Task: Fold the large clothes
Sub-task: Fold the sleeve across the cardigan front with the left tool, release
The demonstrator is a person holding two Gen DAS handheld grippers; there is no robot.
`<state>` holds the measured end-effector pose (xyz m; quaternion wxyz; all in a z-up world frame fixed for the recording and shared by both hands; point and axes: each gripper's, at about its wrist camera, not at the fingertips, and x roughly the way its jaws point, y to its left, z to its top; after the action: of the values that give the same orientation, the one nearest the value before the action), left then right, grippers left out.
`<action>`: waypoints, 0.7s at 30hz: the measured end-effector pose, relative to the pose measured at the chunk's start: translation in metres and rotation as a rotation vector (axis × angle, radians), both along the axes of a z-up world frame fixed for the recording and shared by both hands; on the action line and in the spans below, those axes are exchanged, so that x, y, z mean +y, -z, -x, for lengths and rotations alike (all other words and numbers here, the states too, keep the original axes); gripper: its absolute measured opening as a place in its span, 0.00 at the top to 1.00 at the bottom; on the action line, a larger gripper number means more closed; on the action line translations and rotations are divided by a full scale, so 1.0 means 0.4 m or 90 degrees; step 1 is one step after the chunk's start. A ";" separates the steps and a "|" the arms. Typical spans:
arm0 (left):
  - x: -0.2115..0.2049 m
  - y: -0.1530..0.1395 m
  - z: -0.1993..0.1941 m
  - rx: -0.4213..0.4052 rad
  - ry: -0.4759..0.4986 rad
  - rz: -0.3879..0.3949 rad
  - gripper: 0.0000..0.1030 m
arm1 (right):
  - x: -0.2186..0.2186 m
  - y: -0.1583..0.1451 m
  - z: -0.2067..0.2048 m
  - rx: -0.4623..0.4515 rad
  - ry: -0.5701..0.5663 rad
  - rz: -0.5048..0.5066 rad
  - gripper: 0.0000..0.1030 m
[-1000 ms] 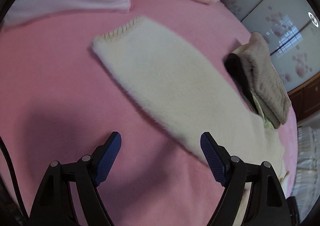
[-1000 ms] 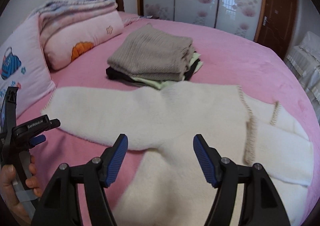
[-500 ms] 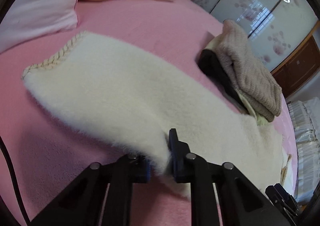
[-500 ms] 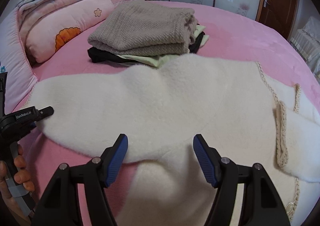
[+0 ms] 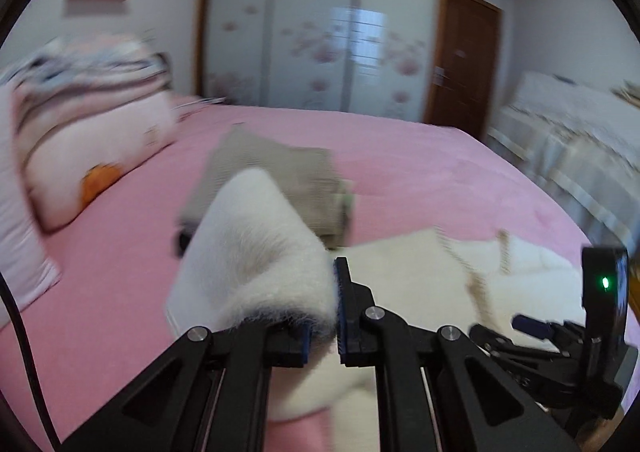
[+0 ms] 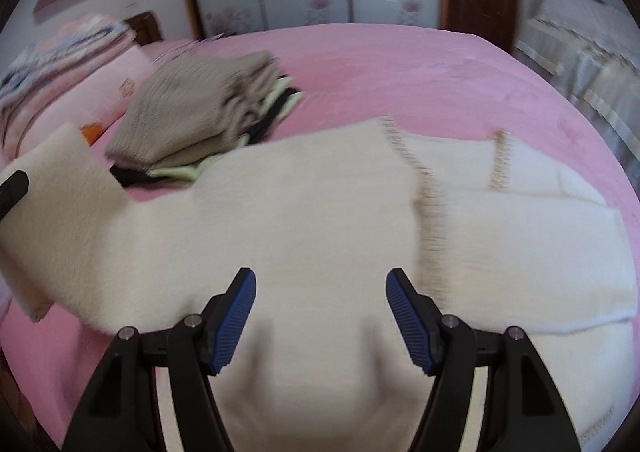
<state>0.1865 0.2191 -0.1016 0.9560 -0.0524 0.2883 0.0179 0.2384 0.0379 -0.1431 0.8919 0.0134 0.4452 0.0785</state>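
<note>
While my left gripper [image 5: 322, 322] is pinching the fluffy cream sleeve [image 5: 256, 252] between its closed jaws, that sleeve is standing up off the pink bed [image 5: 120, 272] in front of the lens, folded over itself and hiding part of what lies behind it. Far to the left, in the left wrist view, a pink pillow [image 5: 92, 148] with an orange patch is lying at the head of the bed, with a striped folded quilt [image 5: 84, 68] sitting on top of it; both are blurring in the frame. Just right of them, behind the raised sleeve, a stack of folded clothes [image 5: 288, 180] is resting on the bed, a taupe knit on top.

Moving on to the right wrist view, the white sweater [image 6: 320, 220] is spreading across the near half of the bed, its body lying flat under my right gripper [image 6: 320, 316]. The lifted sleeve is showing at the far left edge of this view, next to a black piece of my other tool. The stack is touching the sweater's upper edge. My right gripper is hovering over the sweater's body with its blue pads [image 6: 234, 320] spread wide, gripping nothing. Further right, a beige crocheted trim [image 6: 424, 204] is running down the sweater, and the other sleeve [image 6: 540, 244] is lying across the garment toward the right edge of the bed.
</note>
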 end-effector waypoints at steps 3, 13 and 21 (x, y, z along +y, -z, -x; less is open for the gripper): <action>-0.158 0.033 -0.047 0.040 0.090 -0.023 0.93 | -0.123 -0.012 0.008 -0.006 0.060 0.023 0.34; -0.430 0.232 -0.065 0.231 0.206 -0.091 0.38 | -0.469 0.054 0.068 0.058 0.192 0.039 0.34; -0.374 0.091 0.060 0.153 0.198 -0.039 0.29 | -0.402 0.010 0.084 0.022 0.105 -0.014 0.34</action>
<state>0.1627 0.0694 -0.1378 0.9069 0.0242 0.4045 -0.1151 0.2049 -0.1229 -0.1473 0.8872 0.0610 0.4573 0.0093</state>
